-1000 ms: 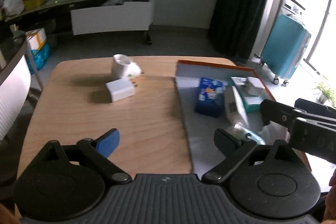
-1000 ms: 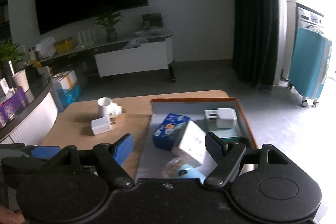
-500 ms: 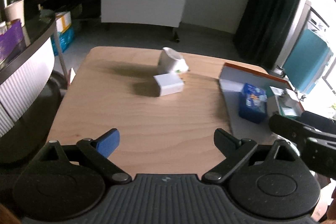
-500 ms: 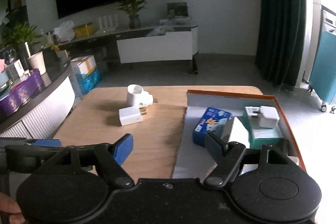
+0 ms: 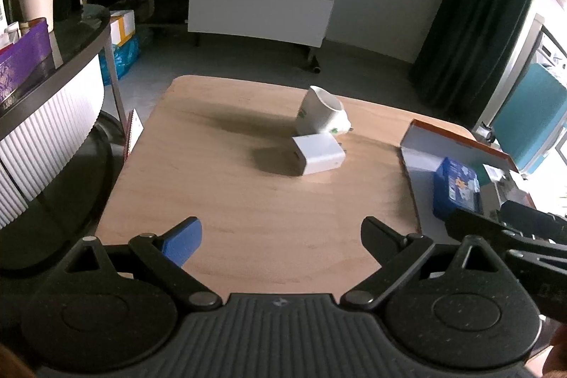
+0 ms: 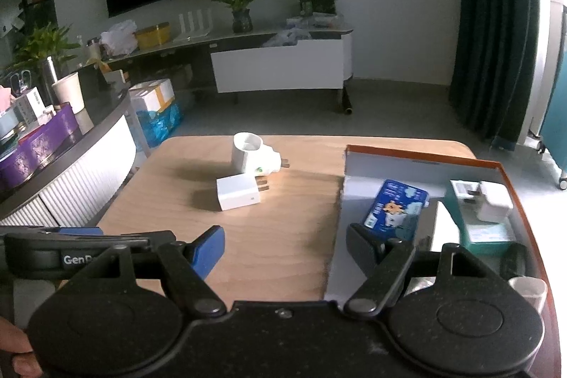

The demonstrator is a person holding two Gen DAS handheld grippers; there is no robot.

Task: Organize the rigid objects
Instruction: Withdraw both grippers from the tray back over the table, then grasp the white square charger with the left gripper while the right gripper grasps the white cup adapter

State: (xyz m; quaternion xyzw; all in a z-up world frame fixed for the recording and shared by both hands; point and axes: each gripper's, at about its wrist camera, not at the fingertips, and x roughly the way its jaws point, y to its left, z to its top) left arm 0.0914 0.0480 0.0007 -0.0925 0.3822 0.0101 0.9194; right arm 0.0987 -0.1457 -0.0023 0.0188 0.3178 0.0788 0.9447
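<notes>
Two white plugs lie together on the wooden table (image 5: 230, 193): a square charger (image 5: 318, 154) (image 6: 238, 191) and, just behind it, a rounded adapter (image 5: 320, 112) (image 6: 252, 153). To their right stands an orange-rimmed tray (image 6: 418, 154) (image 5: 460, 139) holding a blue packet (image 6: 395, 208) (image 5: 457, 188), a teal box (image 6: 485, 231) and another white plug (image 6: 494, 201). My left gripper (image 5: 280, 236) hangs open over the table's near edge, well short of the charger. My right gripper (image 6: 285, 245) is open too, straddling the tray's left rim, nothing between its fingers.
A curved counter (image 6: 71, 144) with a purple box and a paper cup runs along the left. Behind the table are a low TV bench (image 6: 276, 66) and a dark curtain (image 6: 496, 23). A teal suitcase (image 5: 528, 123) stands at the right.
Both grippers have swung left, away from the tray and toward the two white plugs, which now sit nearer the middle of each view. Jaws stayed wide.
</notes>
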